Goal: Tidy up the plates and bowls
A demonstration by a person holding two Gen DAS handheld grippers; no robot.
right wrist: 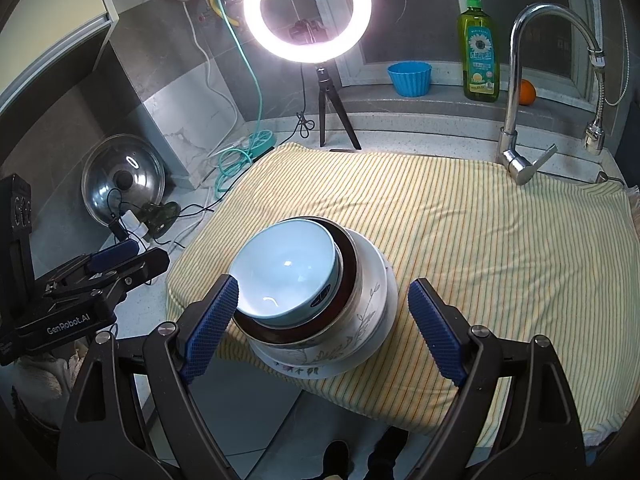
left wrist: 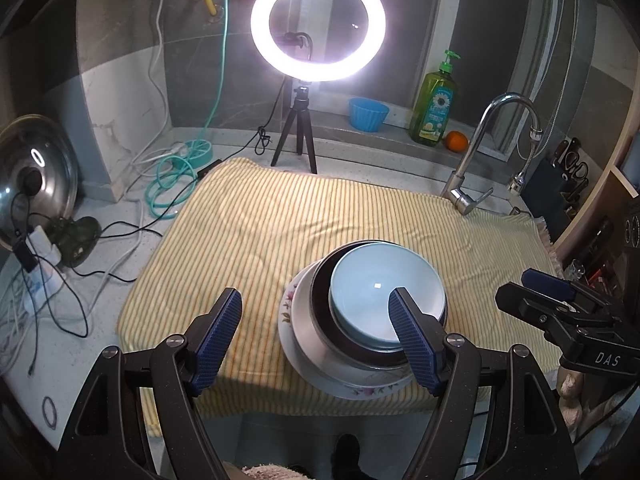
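Striped cloth (left wrist: 280, 220): yellow-and-white, spread over the counter; most of it bare; front edge hangs at the counter lip.
Stack: sits near the cloth's front edge, toward the person.
Floral plate (left wrist: 344, 388): bottom of the stack, flat on the cloth; its rim comes close to the cloth's front edge.
White bowl (right wrist: 372, 300): on the plate, sprig pattern on its side.
Dark-rimmed bowl (right wrist: 350, 268): nested inside the white bowl.
Pale blue bowl (left wrist: 384, 292): topmost, upright, empty.
Progress (judgement): plate and bowls all gathered into one nest; no loose dish in either view. Stacking looks finished or nearly so; what may be left is moving the stack.
Left gripper (left wrist: 316, 336): fingers wide apart, nothing between them; hangs over the front edge, stack partly behind its right finger.
Right gripper (right wrist: 324, 328): fingers wide, empty; frames the stack from the near side, no contact seen.
Open room: broad bare cloth behind and on the faucet side of the stack.
Obstacles: faucet (right wrist: 520, 128) at far corner, ring light tripod (left wrist: 294, 136) at the back, cables off the cloth's other side.
Edge risk (judgement): stack near the drop; push inward, not outward.
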